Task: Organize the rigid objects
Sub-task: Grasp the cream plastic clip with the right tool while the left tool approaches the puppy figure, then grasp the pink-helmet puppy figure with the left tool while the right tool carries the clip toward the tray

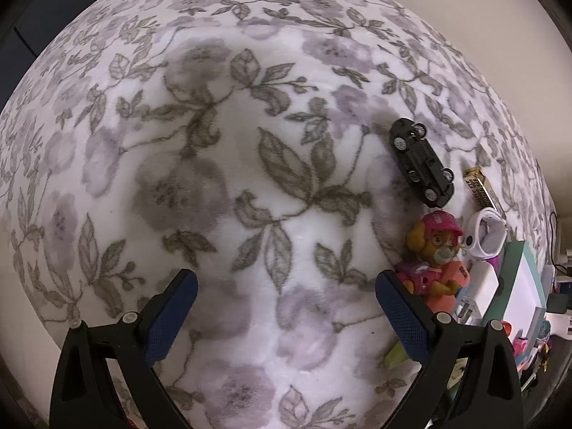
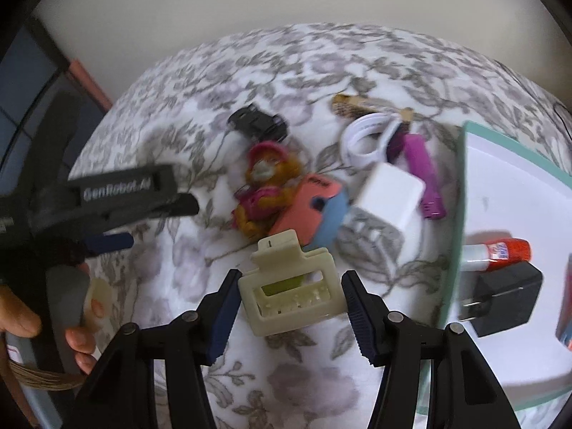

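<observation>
- Hovering over the floral blanket (image 1: pixel 250 164), your left gripper (image 1: pixel 286 307) has its fingers spread wide with nothing between them
- Your right gripper (image 2: pixel 289 307) is also spread; the cream hair claw clip (image 2: pixel 291 286) lies on the blanket between its blue pads (image 2: pixel 221 321), close to both, contact not clear through the blur
- Beyond the clip: pup figure in pink cap (image 2: pixel 264 186), touching a coral and blue toy (image 2: pixel 311 207); white charger block (image 2: pixel 389 193) just beside it
- Black toy car (image 1: pixel 422 162) lies wheels up, near the figure
- To your right, the teal-rimmed white tray (image 2: pixel 500 186) holds a glue stick (image 2: pixel 497 252) and a black plug adapter (image 2: pixel 504 298)
- Purple stick (image 2: pixel 423 175) and white cable coil (image 2: pixel 364 143) lie just outside the tray's rim
</observation>
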A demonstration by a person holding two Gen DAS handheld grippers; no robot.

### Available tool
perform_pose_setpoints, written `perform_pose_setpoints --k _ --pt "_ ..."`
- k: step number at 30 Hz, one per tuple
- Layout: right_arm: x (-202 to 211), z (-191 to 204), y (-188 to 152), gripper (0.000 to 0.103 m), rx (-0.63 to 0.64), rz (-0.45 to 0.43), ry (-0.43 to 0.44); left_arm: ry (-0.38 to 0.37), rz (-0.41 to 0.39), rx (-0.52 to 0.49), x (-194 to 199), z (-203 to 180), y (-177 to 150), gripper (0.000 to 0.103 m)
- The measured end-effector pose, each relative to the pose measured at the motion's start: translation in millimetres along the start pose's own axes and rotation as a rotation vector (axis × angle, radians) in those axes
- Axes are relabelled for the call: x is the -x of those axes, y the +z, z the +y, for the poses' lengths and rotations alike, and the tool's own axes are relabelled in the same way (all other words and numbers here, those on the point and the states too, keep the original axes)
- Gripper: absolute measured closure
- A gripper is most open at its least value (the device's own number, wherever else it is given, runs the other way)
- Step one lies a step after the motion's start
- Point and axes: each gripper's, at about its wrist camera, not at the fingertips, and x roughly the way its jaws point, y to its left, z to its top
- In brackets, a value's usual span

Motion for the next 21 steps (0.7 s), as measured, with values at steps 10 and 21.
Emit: perform_pose_setpoints --k 10,21 --pt "37.1 -49.3 9.9 0.043 -0.166 -0.13 -0.026 -0.127 -0.051 -0.057 6.3 -36.6 -3.1 0.003" --pt "58.0 -85.6 8.2 0.043 -0.284 -0.175 -0.035 -0.1 -0.132 -0.208 -11.1 -64.1 -4.3 0.006"
